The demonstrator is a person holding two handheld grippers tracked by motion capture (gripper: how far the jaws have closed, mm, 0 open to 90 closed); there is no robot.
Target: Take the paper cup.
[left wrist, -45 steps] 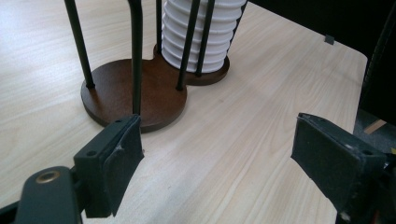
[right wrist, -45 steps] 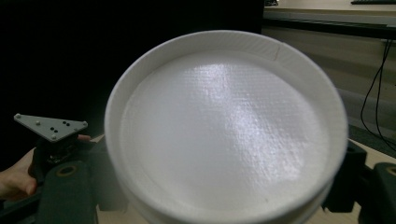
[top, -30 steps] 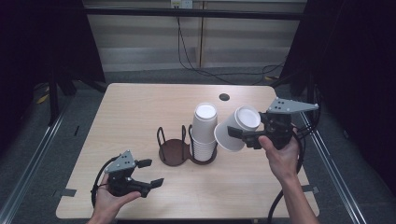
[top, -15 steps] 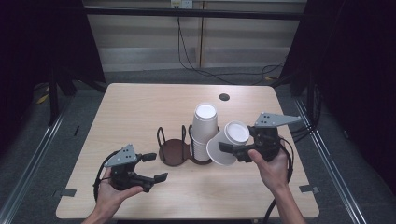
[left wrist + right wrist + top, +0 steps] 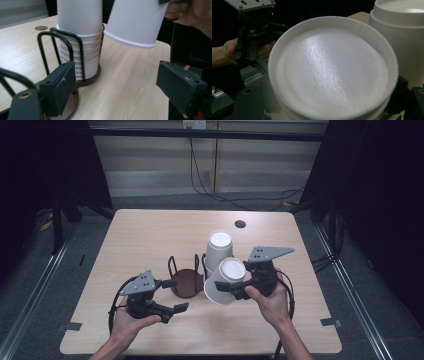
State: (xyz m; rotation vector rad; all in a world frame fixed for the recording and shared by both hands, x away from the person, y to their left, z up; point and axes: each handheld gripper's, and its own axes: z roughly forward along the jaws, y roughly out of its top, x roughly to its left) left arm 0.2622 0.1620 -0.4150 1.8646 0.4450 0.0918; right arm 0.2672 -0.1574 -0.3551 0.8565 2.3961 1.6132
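Now the right hand-held gripper (image 5: pixel 227 289) has lowered the paper cup (image 5: pixel 223 281) tableward.

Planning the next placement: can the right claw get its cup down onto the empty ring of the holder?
Probably yes: the empty ring lies bare, nothing over it. The right claw holds the cup tilted just beside it; the stack stands behind.

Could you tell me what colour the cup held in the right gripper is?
Plain white. The cup shows best in the high view.
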